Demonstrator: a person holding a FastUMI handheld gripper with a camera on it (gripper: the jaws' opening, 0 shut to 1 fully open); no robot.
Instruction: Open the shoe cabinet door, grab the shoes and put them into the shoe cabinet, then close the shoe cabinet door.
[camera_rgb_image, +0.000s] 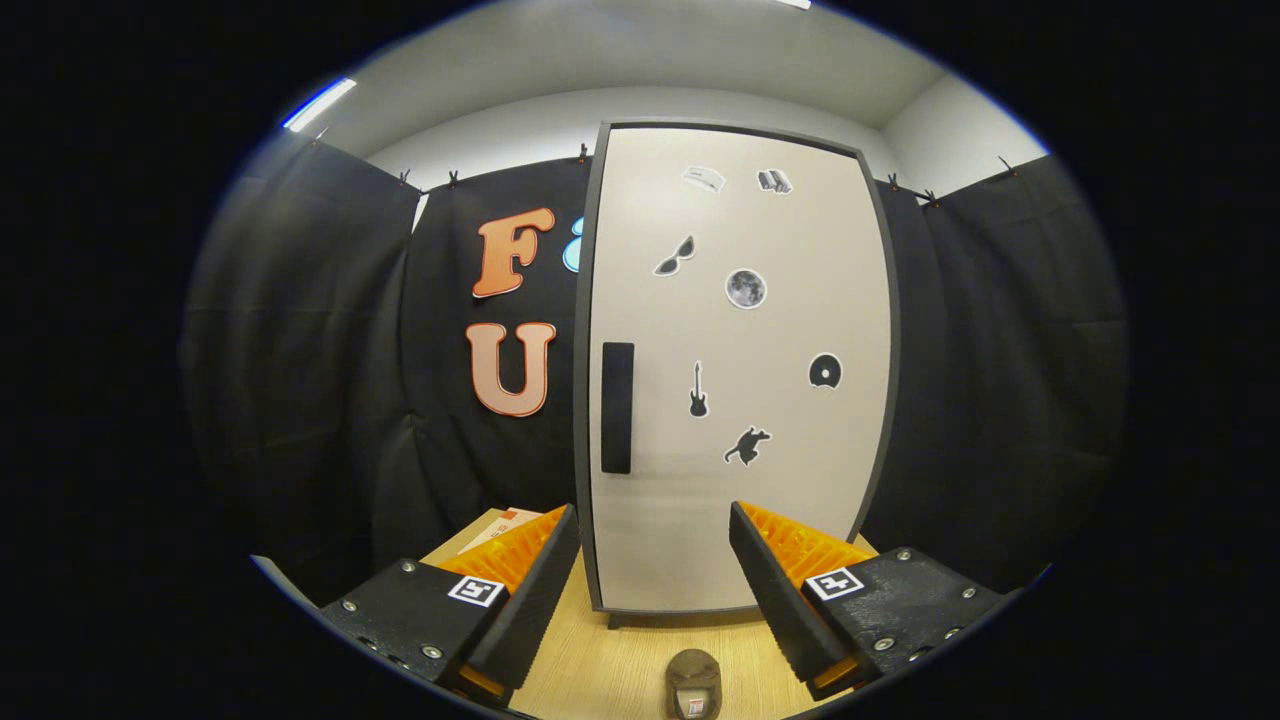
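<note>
The shoe cabinet (740, 470) stands upright on the wooden table (600, 660), straight ahead of my fingers. Its pale door is shut and carries several small stickers. A dark vertical handle (617, 407) sits near the door's left edge. My gripper (655, 540) is open, its two fingers spread wide with nothing between them, a short way in front of the door's lower part. A small brown shoe (694, 683) lies on the table below and between the fingers, close to me.
Black cloth walls surround the cabinet on both sides. A flat cardboard piece (503, 524) lies on the table behind my left finger, left of the cabinet. The cabinet's base rests a little way in from the table's near edge.
</note>
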